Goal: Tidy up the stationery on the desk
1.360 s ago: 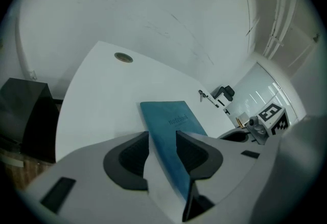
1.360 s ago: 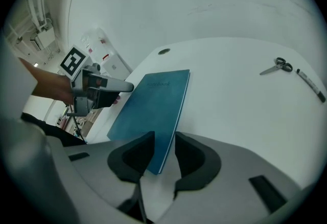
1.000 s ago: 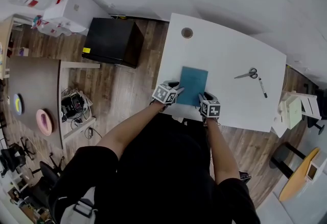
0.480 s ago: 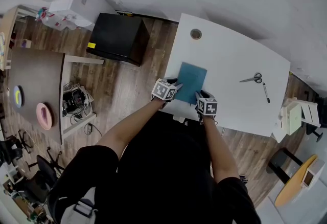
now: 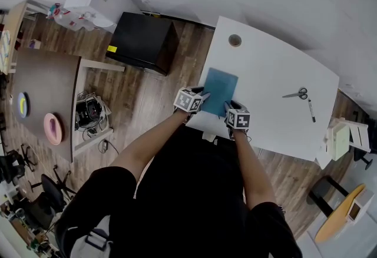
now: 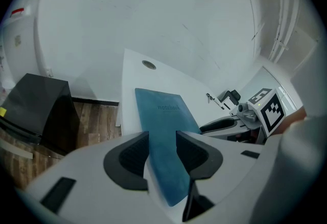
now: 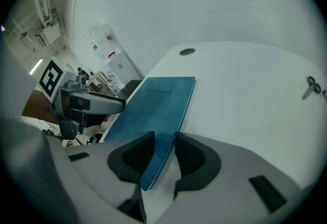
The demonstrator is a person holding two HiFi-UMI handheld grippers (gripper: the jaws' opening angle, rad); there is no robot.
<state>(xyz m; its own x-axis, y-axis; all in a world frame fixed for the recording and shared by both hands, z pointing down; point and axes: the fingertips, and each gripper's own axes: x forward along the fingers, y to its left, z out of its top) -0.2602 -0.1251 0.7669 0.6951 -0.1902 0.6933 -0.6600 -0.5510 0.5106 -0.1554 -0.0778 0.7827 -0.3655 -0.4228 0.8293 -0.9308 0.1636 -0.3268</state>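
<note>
1. Teal notebook [image 5: 220,91] lies near the left edge of the white desk [image 5: 277,74] in the head view. The left gripper [image 5: 203,96] and right gripper [image 5: 228,107] both meet its near end. Scissors [image 5: 296,95] and a pen [image 5: 310,111] lie well apart, to the right.
2. Left gripper view: jaws clamped on the notebook's near edge.
3. Right gripper view: jaws clamped on the notebook's near right corner.

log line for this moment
left tool: shut on flat teal notebook | right tool: shut on it | metal scissors, dark pen: on white desk
</note>
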